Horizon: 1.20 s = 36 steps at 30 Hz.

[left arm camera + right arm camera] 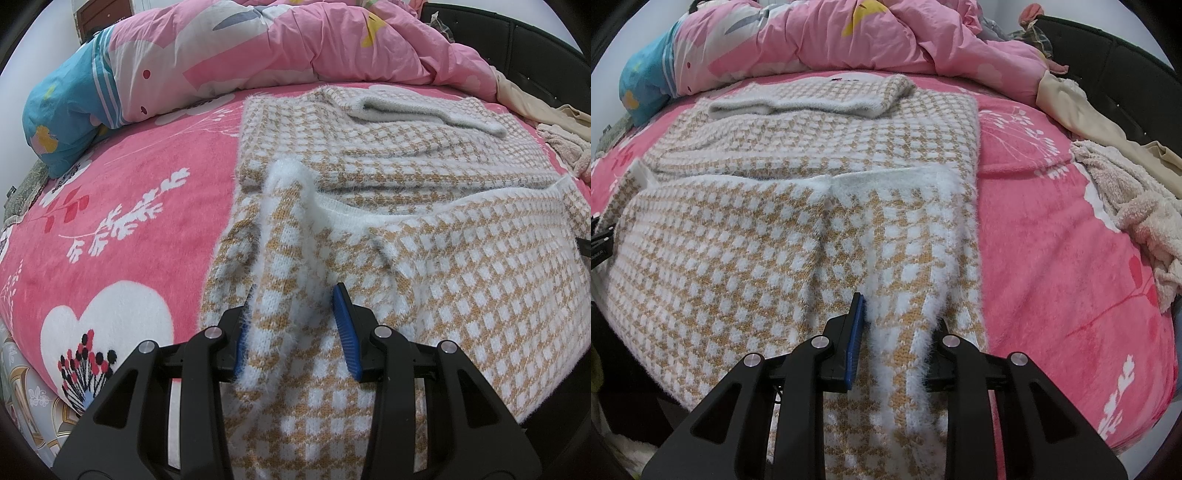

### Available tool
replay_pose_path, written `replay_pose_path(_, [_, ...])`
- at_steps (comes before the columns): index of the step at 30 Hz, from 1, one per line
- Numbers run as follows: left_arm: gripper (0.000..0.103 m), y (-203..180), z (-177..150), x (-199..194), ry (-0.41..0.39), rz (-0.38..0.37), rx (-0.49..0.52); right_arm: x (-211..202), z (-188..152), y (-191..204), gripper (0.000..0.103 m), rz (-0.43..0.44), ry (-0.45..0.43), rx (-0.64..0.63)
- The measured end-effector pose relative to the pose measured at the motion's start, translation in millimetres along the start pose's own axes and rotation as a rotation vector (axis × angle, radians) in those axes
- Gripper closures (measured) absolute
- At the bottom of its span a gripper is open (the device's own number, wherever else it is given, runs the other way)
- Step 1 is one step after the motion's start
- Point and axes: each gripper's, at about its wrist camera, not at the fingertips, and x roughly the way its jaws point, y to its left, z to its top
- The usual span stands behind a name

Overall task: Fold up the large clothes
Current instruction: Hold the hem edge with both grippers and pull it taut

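A fuzzy tan-and-white checked sweater (424, 155) lies flat on the pink bed, also in the right wrist view (812, 147). Its near part is folded up over the body, white hem (461, 206) across the middle, also in the right wrist view (879, 177). My left gripper (295, 325) has its blue-padded jaws around a raised ridge of the sweater's left edge, gripping it. My right gripper (897, 332) grips the sweater's right edge the same way. A sleeve (812, 101) lies folded across the far part.
A pink floral blanket (122, 221) covers the bed. A bunched pink quilt (277, 40) lies at the back. Beige clothes and a cream fleece garment (1137, 206) lie at the right. A black headboard (1126, 66) is at far right.
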Motion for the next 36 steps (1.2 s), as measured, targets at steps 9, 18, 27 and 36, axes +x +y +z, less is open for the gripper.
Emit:
replay_pose_path(9, [0.064, -1.3, 1.0, -0.9, -0.001, 0.002, 0.001, -0.2, 0.4, 0.0, 0.079, 0.0, 0.001, -0.001])
replay_pose_path(18, [0.064, -1.1, 1.1, 0.0, -0.001, 0.002, -0.001, -0.4, -0.1, 0.4, 0.079, -0.003, 0.001, 0.0])
replay_pose_path(27, [0.064, -0.2, 1.2, 0.0, -0.001, 0.003, -0.001, -0.7, -0.3, -0.4, 0.079, -0.005, 0.003, -0.002])
replay_pose_path(36, [0.064, -0.2, 1.0, 0.0, -0.001, 0.003, -0.002, -1.3, -1.2, -1.6, 0.077, -0.008, 0.004, -0.009])
